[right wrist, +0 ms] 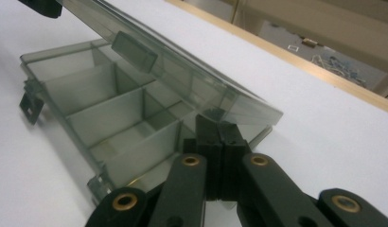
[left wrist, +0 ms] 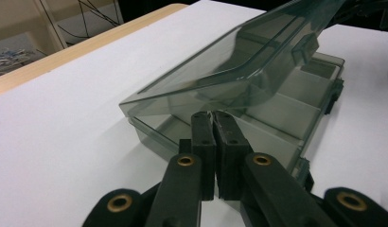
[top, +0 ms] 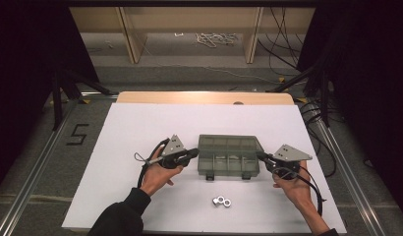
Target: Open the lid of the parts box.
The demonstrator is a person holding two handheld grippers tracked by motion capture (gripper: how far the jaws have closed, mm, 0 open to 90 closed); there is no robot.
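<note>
Two grippers flank a smoky transparent plastic compartment box near the middle of the white worktop. Left gripper and right gripper sit at the box's ends, jaws clenched together under its half-raised lid. Two small metal nuts lie toward the worktop's near edge.
</note>
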